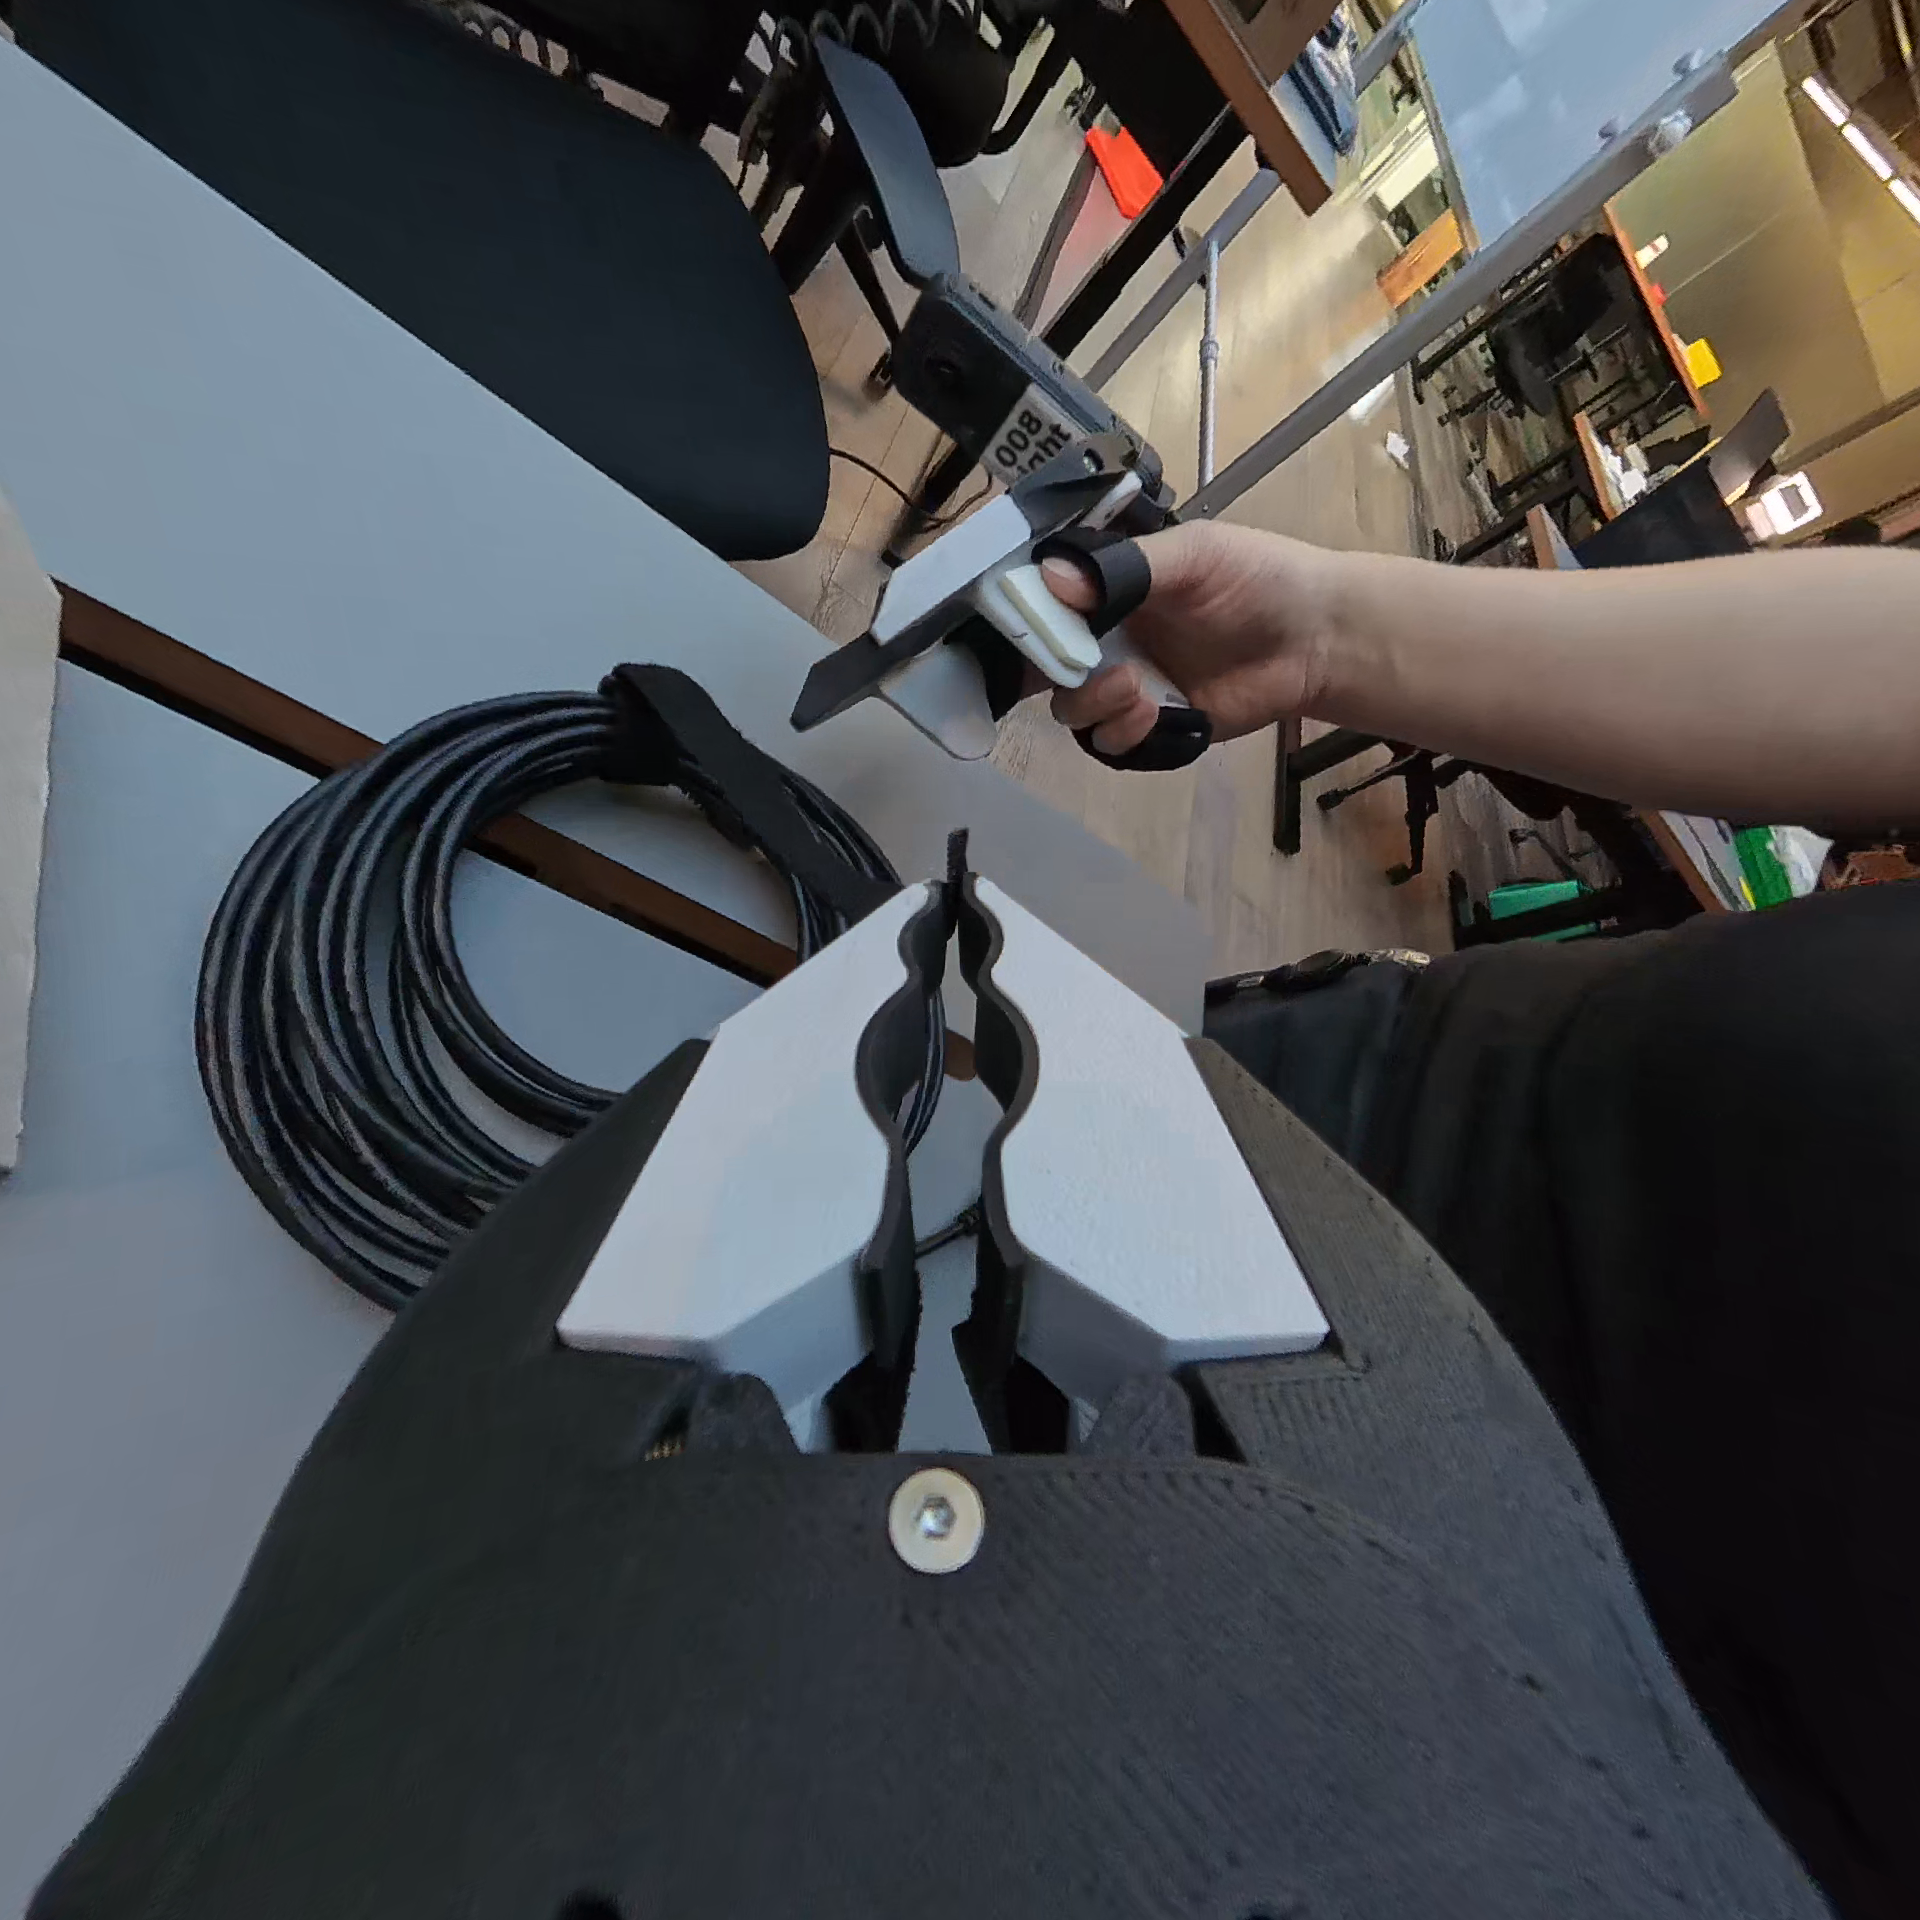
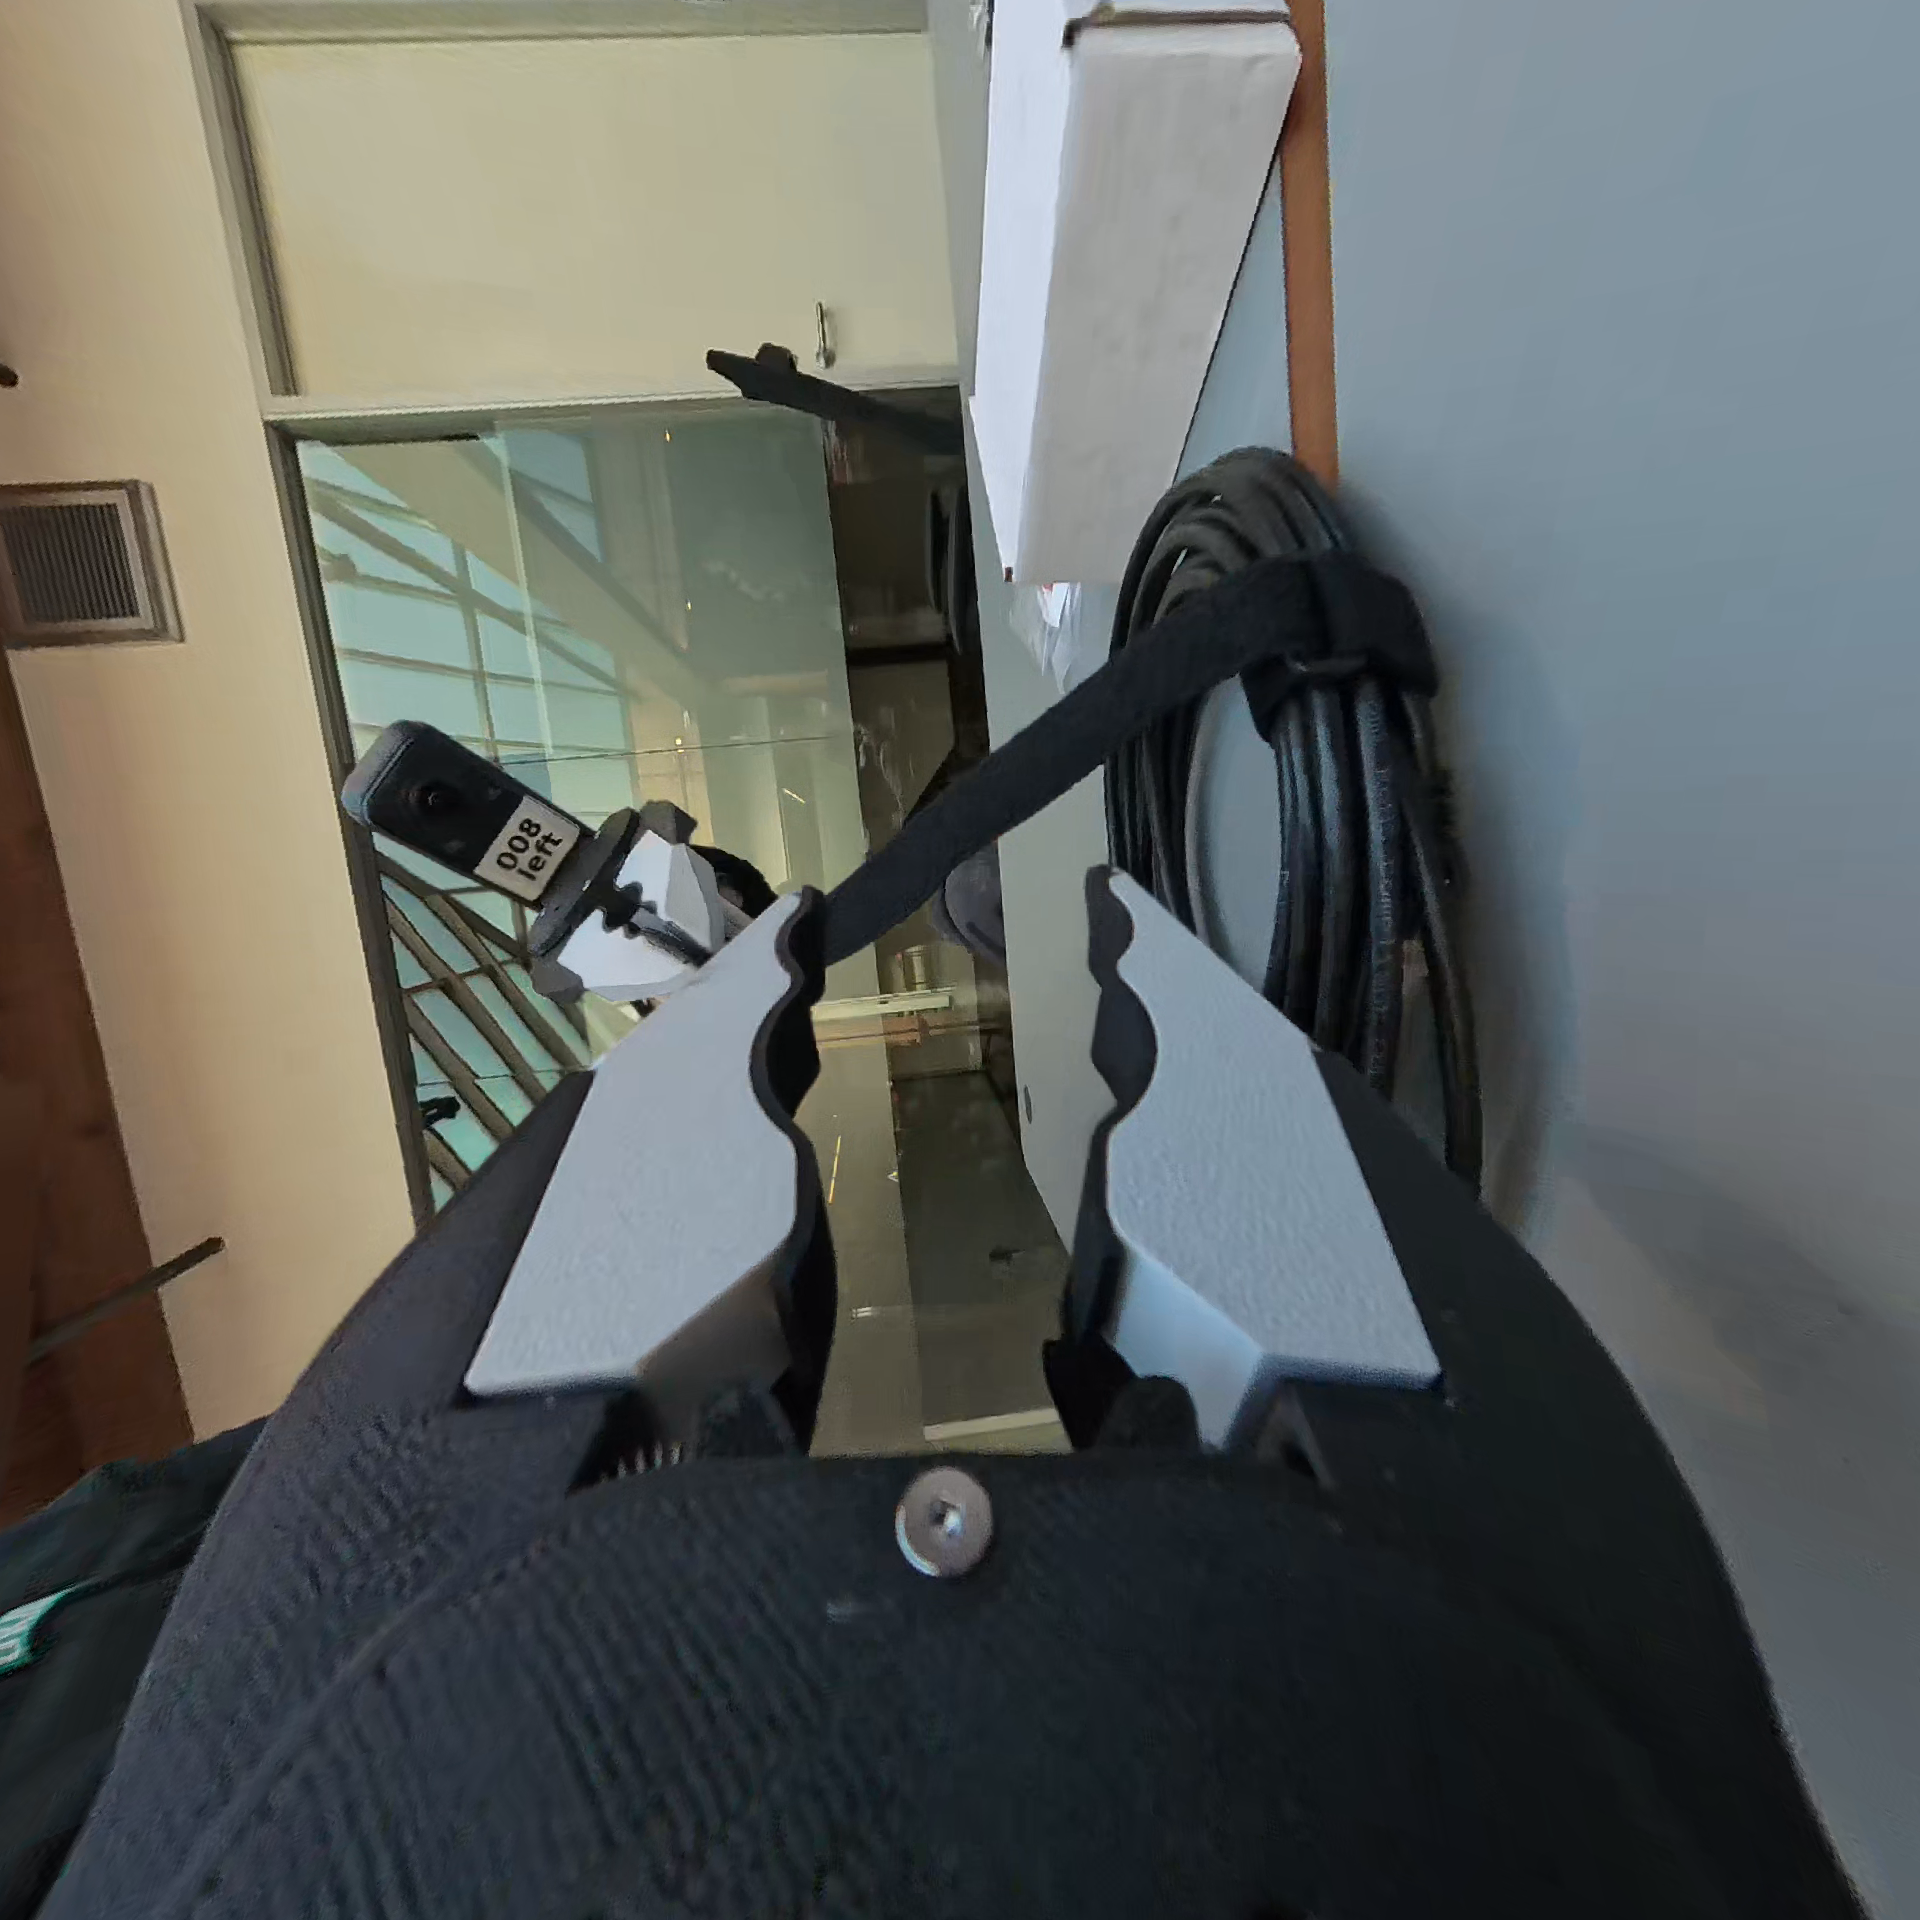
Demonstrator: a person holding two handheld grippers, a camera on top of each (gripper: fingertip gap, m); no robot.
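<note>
While the left gripper (image 1: 958,891) is clamped on the free end of the black strap (image 2: 997,790), the right gripper (image 2: 951,914) hangs released, jaws wide apart, holding nothing. Strap runs taut from those shut tips to the band wrapped round the cable coil (image 1: 343,997), which lies flat on the grey table (image 1: 260,436), centre-left of the left wrist view.

Handling, my read: strap is thin, soft fabric, light, likely hook-and-loop; a tip pinch near the end suits it. Coil looks semi-stiff and springy, and would likely loosen once unwrapped. Best hold there is across the bundle beside the band.

Around: white box (image 2: 1122,270) just beyond the coil, upper centre of the right wrist view. Brown seam (image 1: 312,732) passes under the coil. Dark chair (image 1: 436,239) upper left, off the table. Person's hand (image 1: 1195,634) carries the right gripper near the table edge, apart from the coil.
</note>
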